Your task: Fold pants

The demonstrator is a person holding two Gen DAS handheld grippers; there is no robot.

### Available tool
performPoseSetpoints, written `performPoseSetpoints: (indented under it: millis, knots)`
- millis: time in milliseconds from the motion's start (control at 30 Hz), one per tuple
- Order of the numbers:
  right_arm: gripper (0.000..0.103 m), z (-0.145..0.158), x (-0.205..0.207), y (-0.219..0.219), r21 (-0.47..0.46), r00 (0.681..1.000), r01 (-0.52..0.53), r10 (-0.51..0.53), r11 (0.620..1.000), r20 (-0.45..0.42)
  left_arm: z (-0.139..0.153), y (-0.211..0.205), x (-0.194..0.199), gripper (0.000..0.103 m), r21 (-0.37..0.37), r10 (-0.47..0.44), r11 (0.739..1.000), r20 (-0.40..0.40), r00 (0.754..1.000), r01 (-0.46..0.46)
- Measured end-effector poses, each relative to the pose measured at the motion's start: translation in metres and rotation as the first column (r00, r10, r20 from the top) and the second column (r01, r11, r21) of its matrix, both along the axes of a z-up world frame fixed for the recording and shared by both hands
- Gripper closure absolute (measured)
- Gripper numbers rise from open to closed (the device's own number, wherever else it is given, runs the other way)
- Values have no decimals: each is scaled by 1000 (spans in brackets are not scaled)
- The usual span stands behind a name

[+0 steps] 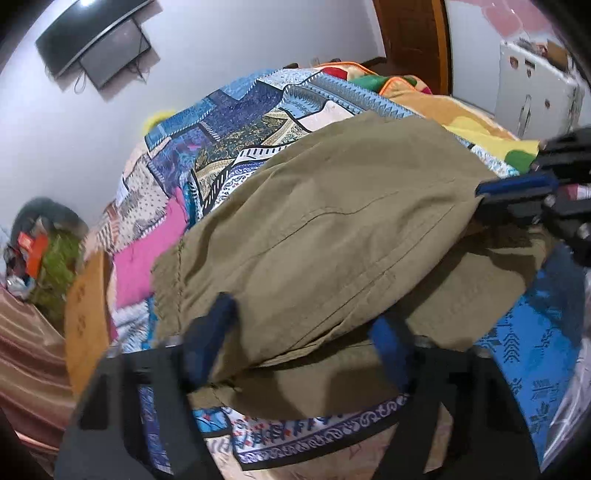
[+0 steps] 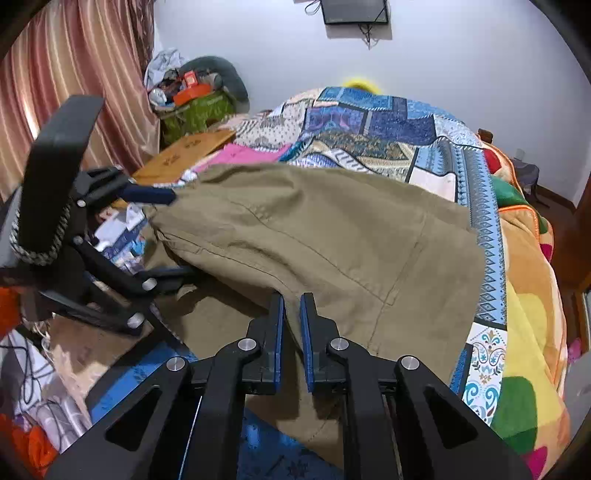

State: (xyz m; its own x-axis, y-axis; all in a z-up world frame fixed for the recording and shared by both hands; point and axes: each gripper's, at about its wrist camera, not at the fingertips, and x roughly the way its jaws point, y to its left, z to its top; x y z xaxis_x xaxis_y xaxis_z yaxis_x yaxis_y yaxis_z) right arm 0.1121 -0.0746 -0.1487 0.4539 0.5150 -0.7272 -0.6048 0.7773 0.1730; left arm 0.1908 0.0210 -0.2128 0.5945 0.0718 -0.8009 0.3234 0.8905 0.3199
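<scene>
The tan pants (image 2: 332,243) lie on the bed, on top of a patchwork quilt (image 2: 373,125) with blue patterns. They fill the middle of both views, and one layer is folded over another.

In the right wrist view, the right tongs (image 2: 291,325) sit at the bottom middle. Their two blue pads are pressed close together with a fold of the pants pinched between them, so they are gripping the cloth.

The left tongs (image 2: 177,236) show at the left of that same view. One blue finger (image 2: 151,194) lies above the edge of the pants and the other sits below it. In the left wrist view, these tongs (image 1: 303,332) are at the bottom. The pants edge lies between the two blue fingers, but there is still a wide gap, so they are not squeezing it.

A pink cloth (image 1: 147,251) lies on the quilt at the left. A black screen (image 2: 354,11) hangs on the white wall at the top. Striped curtains (image 2: 74,74) hang at the upper left.
</scene>
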Motion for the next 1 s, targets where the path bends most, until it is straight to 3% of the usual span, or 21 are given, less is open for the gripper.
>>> performPoseSetpoints:
  millis: [100,267,533,767,1000]
  knots:
    - [96,8,-2,-1,9,1000,-5,4,1000,13,5,0,0,67,-10,-10,1000,9,1000,10]
    - [96,15,-12,2,7,999,-28,27,1000,33,18,1,-10,75,-31,-22,999,38,999,23]
    - [97,15,-26,1,-1,999,-43,43,999,15,18,1,-26,75,-72,-30,997,10,1000,31]
    - [97,-3,-33,4,-4,999,-35,35,999,-41,-1,5,-34,75,-108,-16,994,-53,998,11]
    - [92,-9,-35,3,-5,996,-21,21,1000,-88,2,25,-48,57,-205,7,978,-95,995,-26]
